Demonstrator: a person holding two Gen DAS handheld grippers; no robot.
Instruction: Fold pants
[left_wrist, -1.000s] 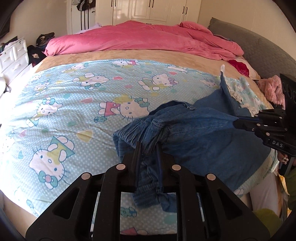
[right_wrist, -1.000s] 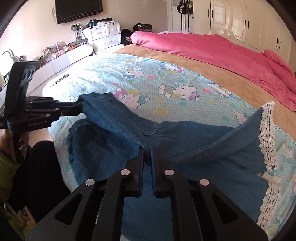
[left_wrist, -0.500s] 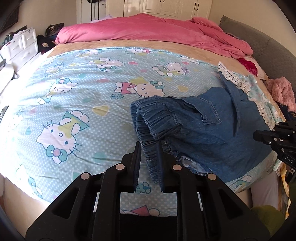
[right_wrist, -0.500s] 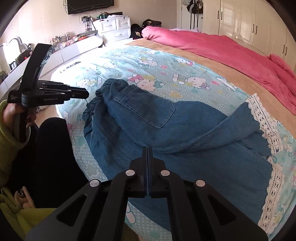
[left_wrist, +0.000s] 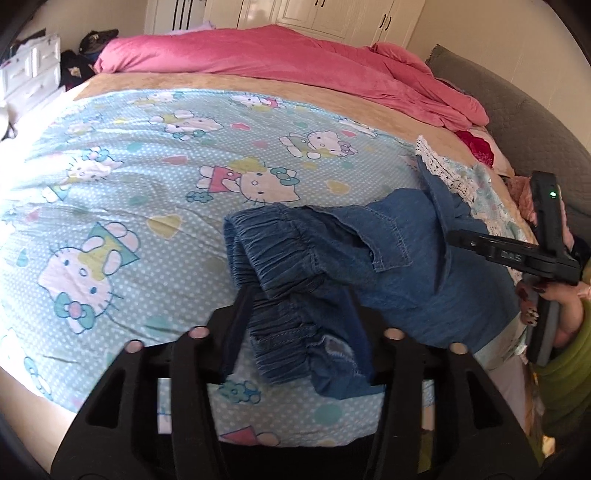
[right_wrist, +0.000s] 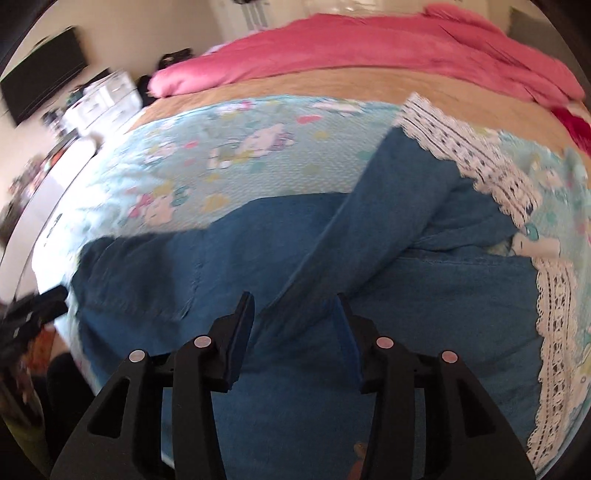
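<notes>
Left gripper at lower centre, jaws opening around gathered waistband of denim pants on cartoon-cat sheet; pink duvet and white wardrobe along top.

Right gripper at bottom, jaws opening over pants fold; television upper left.

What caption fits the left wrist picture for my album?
Left gripper opening around the gathered waistband of blue denim pants on a cartoon-cat bedsheet.

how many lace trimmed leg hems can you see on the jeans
2. One lace hem lies at the far end of the upper leg, toward the tan sheet; the other lace hem runs down the right edge of the jeans.
</notes>
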